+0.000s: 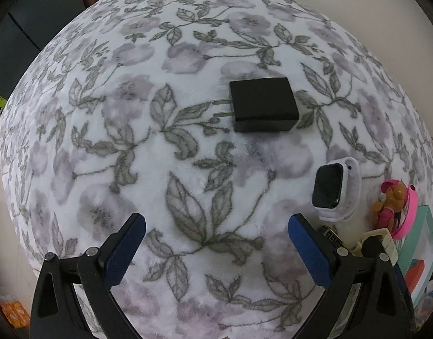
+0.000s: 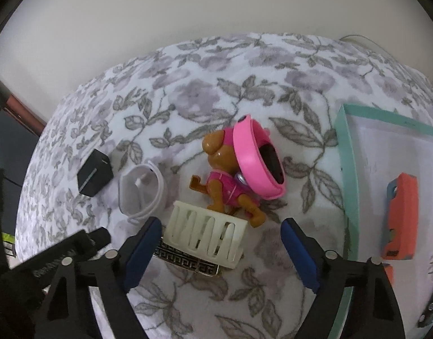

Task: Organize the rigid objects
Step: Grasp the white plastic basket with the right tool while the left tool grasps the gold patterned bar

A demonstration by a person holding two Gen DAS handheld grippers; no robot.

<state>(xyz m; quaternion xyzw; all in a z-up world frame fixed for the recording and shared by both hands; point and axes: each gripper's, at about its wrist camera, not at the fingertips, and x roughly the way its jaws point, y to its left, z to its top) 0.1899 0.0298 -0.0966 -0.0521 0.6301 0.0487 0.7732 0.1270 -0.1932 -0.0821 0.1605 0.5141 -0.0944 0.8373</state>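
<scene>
A black plug adapter (image 1: pixel 263 104) lies on the floral blanket, ahead of my open, empty left gripper (image 1: pixel 216 230). A white smartwatch (image 1: pixel 333 188) lies to its right; the adapter (image 2: pixel 94 176) and white watch (image 2: pixel 143 189) also show in the right wrist view. A brown toy dog in pink (image 2: pixel 226 175) lies beside a pink smartwatch (image 2: pixel 258 158). A cream slotted clip (image 2: pixel 206 234) rests on a patterned metal buckle (image 2: pixel 188 262), just ahead of my open, empty right gripper (image 2: pixel 220 233). The left gripper's body (image 2: pixel 55 257) shows at lower left.
A teal-rimmed tray (image 2: pixel 347 163) at the right holds an orange and teal block (image 2: pixel 400 217). The tray (image 1: pixel 422 243) also shows at the right edge of the left wrist view. A dark cabinet (image 1: pixel 33 28) stands beyond the blanket's left edge.
</scene>
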